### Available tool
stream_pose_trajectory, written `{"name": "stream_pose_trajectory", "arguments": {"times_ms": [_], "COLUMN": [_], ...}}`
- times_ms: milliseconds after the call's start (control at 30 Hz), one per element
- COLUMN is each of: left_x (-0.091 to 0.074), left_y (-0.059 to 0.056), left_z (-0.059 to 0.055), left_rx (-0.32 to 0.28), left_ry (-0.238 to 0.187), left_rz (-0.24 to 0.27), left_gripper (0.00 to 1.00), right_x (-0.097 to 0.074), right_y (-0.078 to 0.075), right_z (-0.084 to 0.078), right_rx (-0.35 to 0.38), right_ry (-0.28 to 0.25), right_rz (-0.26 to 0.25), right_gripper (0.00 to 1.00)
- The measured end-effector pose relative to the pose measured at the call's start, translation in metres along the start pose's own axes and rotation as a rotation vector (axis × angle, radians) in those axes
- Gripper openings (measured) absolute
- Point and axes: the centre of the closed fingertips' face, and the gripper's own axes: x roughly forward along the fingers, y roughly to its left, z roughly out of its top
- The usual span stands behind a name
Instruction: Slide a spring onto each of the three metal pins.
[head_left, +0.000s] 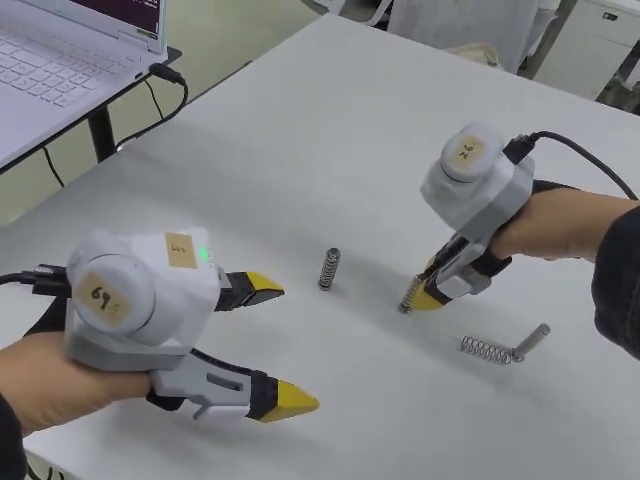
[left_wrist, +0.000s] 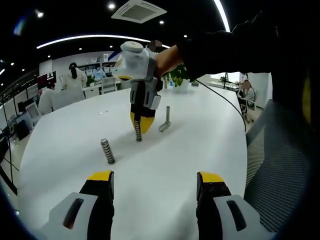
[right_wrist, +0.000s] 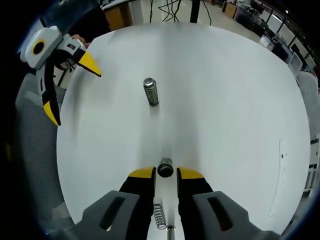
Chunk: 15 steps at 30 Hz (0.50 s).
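White table (head_left: 330, 130): spring-covered pin (head_left: 329, 268) upright mid-surface; loose spring (head_left: 484, 349) lying touching bare pin (head_left: 531, 341), apart rightward.

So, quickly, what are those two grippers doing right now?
Left gripper: open, holding nothing.
Right gripper: closed on a spring.

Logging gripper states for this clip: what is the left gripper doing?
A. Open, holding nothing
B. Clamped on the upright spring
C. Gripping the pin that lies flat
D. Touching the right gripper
A: the left gripper has its jaws spread wide with only bare table between them, short of the upright spring.
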Motion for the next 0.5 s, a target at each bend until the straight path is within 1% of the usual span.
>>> {"name": "stream_pose_trajectory", "arguments": {"times_ms": [233, 500], "left_x": [0.002, 0.003], "left_y": [-0.003, -0.005], "left_z": [0.003, 0.005], "left_rx": [0.008, 0.013], "left_ry": [0.002, 0.003], "left_rz": [-0.007, -0.011], "left_gripper": [0.63, 0.63], "right_x": [-0.007, -0.013], "right_y": [-0.001, -0.001], "right_z": [-0.006, -0.019], "right_rx": [0.009, 0.032], "right_ry": [-0.005, -0.012], "right_rz": [-0.011, -0.014], "right_gripper": [0.15, 0.15]}}
